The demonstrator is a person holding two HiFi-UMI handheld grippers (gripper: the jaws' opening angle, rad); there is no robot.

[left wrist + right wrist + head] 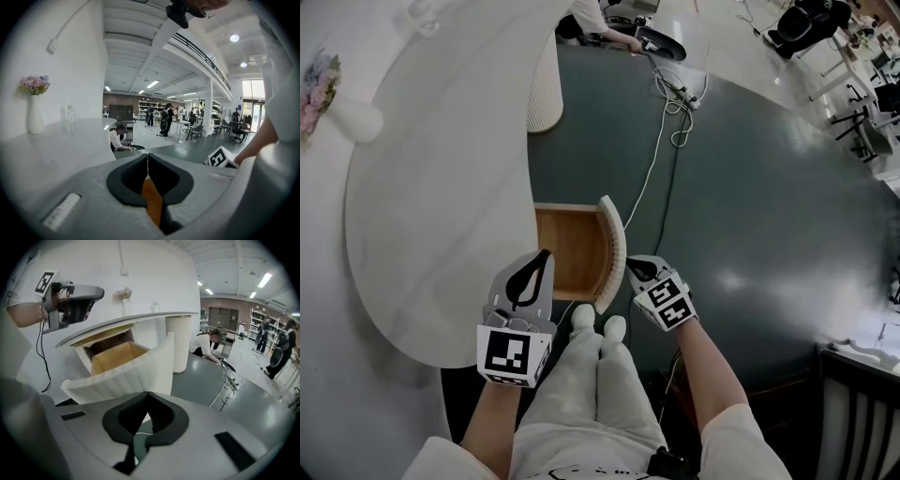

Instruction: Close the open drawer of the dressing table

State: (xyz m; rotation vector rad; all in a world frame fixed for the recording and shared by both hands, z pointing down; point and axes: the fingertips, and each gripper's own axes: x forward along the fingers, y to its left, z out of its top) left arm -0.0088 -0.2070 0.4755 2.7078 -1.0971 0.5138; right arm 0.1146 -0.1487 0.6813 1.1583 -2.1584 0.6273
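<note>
Drawer front (612, 246) ran twelve-to-six; right tongs (635, 269), just beside it at four o'clock, lay nearer than left tongs (542, 264); both pressed together.

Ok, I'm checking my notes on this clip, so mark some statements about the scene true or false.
The drawer is open, its wooden inside showing. True.
Both grippers' jaws are apart. False: the left gripper and right gripper are both shut, empty.
The right gripper is beside the drawer's ribbed front. True.
The vase of flowers stands on the floor. False: it stands on the dressing table.
</note>
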